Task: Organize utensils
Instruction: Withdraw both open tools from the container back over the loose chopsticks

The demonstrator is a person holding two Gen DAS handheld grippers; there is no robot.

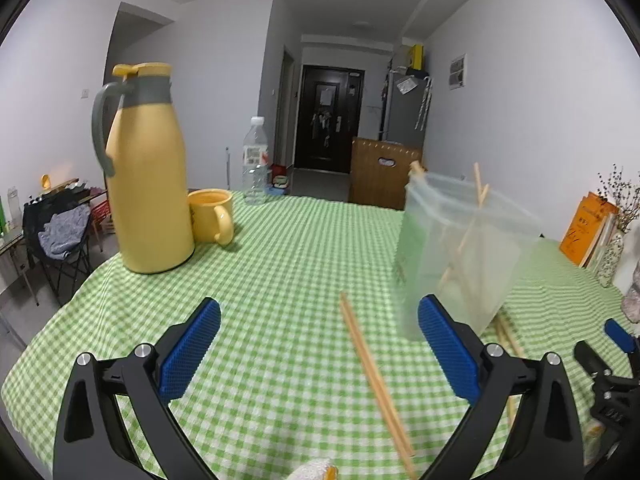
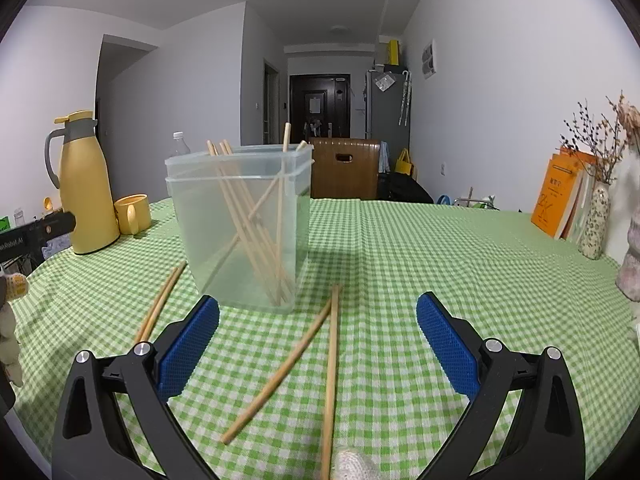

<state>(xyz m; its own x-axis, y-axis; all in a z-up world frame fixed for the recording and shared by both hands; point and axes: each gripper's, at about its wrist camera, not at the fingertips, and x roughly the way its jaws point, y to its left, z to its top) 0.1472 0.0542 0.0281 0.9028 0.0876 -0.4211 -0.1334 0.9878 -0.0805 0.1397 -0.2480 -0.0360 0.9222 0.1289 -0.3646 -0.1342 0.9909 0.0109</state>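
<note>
While both pairs of blue-padded fingers stood wide and held nothing, I had the right gripper (image 2: 318, 340) over two loose pale wooden chopsticks (image 2: 329, 364) crossing on the green checked worktop (image 2: 460, 264). The left gripper (image 1: 318, 344) faced another pair (image 1: 374, 376). Beyond stood the clear plastic tub (image 2: 240, 220), already holding several. I judged it best to straddle one stick mid-length and close squarely.

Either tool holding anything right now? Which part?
Nothing held. Left tool and right tool are both open, jaws apart; the loose wooden chopsticks lie on the green checked tablecloth.
</note>
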